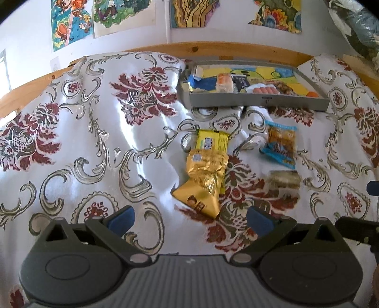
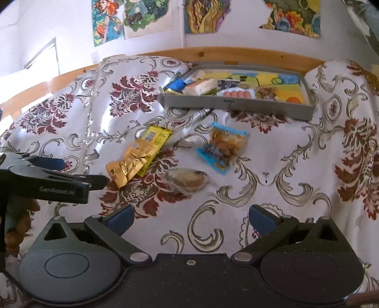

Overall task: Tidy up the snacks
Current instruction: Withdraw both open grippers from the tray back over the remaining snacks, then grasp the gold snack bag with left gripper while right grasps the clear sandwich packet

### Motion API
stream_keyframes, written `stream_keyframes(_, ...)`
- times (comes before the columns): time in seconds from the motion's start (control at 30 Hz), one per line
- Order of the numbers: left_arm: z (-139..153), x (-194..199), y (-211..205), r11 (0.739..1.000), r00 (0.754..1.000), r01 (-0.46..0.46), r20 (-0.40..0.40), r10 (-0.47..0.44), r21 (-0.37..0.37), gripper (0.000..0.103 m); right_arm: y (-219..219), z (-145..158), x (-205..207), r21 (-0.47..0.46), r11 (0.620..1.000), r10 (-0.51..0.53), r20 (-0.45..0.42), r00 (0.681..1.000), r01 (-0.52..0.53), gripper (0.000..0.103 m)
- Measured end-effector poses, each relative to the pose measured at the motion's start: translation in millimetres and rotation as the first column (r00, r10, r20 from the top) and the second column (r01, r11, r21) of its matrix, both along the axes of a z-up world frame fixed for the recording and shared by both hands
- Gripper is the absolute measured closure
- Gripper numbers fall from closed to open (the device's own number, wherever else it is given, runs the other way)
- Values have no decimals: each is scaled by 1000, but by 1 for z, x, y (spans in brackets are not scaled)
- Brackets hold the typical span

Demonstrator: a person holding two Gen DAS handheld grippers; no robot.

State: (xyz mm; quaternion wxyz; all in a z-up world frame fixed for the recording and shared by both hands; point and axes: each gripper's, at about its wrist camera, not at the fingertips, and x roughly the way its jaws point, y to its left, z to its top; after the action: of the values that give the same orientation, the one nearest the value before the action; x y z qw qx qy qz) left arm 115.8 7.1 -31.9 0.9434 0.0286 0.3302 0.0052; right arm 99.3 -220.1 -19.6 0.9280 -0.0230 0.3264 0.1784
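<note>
A gold snack bag [image 1: 205, 182] [image 2: 132, 163] lies on the patterned bed cover, overlapping a yellow packet [image 1: 212, 141] [image 2: 157, 136] behind it. To the right lie a blue-edged clear bag of brown snacks [image 1: 280, 142] [image 2: 223, 147] and a clear-wrapped round pastry [image 1: 283, 181] [image 2: 187, 180]. A grey tray [image 1: 258, 100] [image 2: 236, 105] at the back holds several snacks. My left gripper [image 1: 189, 218] is open just short of the gold bag. My right gripper [image 2: 190, 219] is open, nothing between its fingers, the pastry a little ahead of it.
The left gripper's body [image 2: 45, 182] shows at the left of the right wrist view. A wooden bed rail [image 1: 213, 48] [image 2: 236, 55] runs behind the tray, with colourful drawings [image 1: 191, 11] on the wall. The cover bulges over pillows at both sides of the tray.
</note>
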Motion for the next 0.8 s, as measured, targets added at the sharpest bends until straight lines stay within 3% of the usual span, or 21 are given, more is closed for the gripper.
stream_keyframes(0.37,0,6,8,1000,1000,-19,-7,19,14,0,4,-4,10,-10,1000,-1,-12,1000,1,1)
stream_keyframes(0.8,9,27,14,1000,1000,-4,18,3,15,0,15,7,50,-13,1000,14,52,999,-14,1)
